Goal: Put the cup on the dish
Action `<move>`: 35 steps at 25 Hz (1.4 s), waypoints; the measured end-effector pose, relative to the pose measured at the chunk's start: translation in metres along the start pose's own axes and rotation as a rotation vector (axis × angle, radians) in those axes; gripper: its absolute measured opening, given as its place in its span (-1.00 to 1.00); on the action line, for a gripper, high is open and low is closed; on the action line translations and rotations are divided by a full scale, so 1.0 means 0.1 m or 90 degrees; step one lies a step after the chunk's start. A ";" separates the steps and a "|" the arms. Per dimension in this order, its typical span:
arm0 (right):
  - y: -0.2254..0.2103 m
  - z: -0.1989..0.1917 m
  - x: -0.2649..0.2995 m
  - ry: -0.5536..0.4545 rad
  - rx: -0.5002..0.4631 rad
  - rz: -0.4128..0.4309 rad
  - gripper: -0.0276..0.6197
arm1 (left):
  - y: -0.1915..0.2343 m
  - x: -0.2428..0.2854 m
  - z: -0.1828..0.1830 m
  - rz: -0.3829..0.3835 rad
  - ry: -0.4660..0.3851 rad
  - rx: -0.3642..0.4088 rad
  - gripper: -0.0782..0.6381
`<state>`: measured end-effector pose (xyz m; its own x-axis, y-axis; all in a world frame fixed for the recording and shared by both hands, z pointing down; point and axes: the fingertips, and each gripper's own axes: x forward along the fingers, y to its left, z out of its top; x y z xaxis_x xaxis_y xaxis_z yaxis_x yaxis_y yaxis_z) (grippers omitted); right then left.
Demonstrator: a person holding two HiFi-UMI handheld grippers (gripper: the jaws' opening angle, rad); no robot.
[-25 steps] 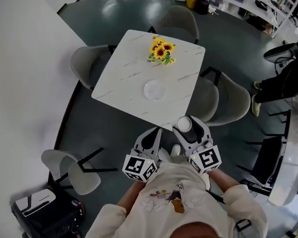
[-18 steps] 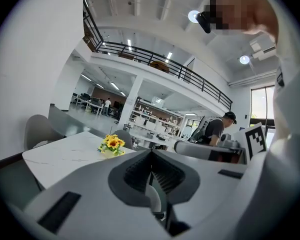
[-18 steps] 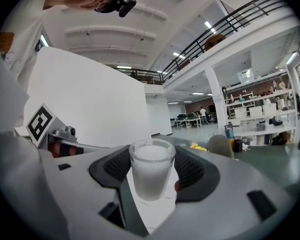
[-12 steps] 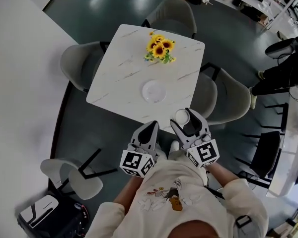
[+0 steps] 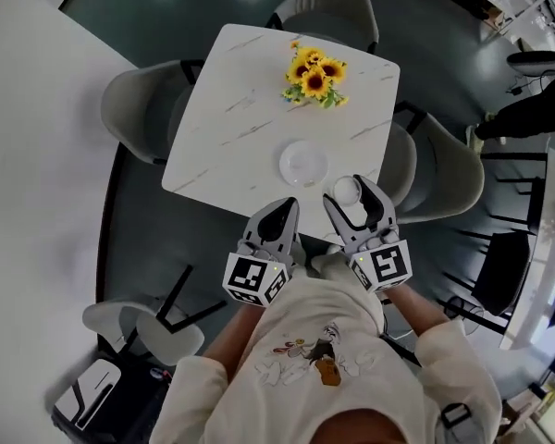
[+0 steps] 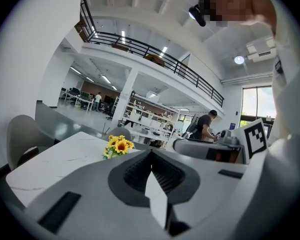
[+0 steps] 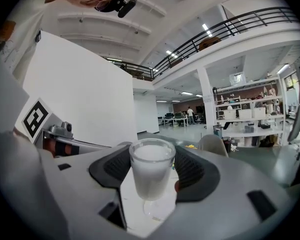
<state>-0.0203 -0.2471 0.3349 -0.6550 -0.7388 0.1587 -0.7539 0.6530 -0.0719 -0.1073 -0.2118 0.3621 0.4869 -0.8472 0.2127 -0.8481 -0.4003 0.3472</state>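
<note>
That cup (image 7: 151, 173) looks like a small frosted tumbler. I'd guess it's light and stiff, with smooth sides that could slip, and maybe breakable if it's glass. The right tongs (image 5: 354, 200) are clamped across its body, with the ribbed pads on either side and the rim poking up above them. That seems like the sensible place to grab it. The cup sits upright in the grip. The person holds both tongs close in front of their chest, pointing out at the worktop (image 5: 240, 118). The dish (image 5: 303, 163) lies just ahead of the right tongs and a bit to their left, and there's nothing on it. The left tongs (image 6: 151, 159) are closed on nothing, right beside the other pair.
</note>
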 end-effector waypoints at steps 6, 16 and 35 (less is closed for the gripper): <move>-0.02 -0.29 0.40 0.018 -0.007 0.010 -0.08 | 0.42 0.29 -0.28 -0.003 0.014 -0.024 -0.78; -0.19 -0.96 0.80 0.057 -0.033 0.020 -0.07 | 0.71 0.69 -0.69 -0.018 0.010 0.025 -0.78; -0.20 -1.86 1.38 0.109 -0.057 0.042 -0.07 | 1.22 0.94 -1.42 -0.021 0.079 0.111 -0.78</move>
<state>-0.0860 -0.3309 0.5414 -0.6788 -0.6598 0.3222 -0.6973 0.7168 -0.0012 -0.1355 -0.2909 0.5545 0.5276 -0.7877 0.3181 -0.8495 -0.4901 0.1953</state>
